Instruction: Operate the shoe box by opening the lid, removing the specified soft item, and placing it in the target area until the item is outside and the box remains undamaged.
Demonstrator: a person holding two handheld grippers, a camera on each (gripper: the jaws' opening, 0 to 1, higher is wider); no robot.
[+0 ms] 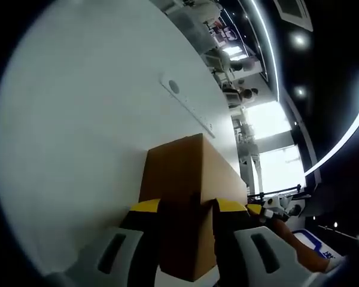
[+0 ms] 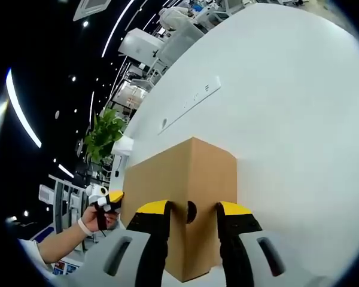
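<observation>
On white table, both tools pinching shoe box corners, right view's finger hole

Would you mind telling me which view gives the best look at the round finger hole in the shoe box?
The right gripper view: the finger hole sits in plain sight on the shoe box end, between that gripper's jaws. The left gripper view shows the box's plain brown faces and a corner edge.
</observation>
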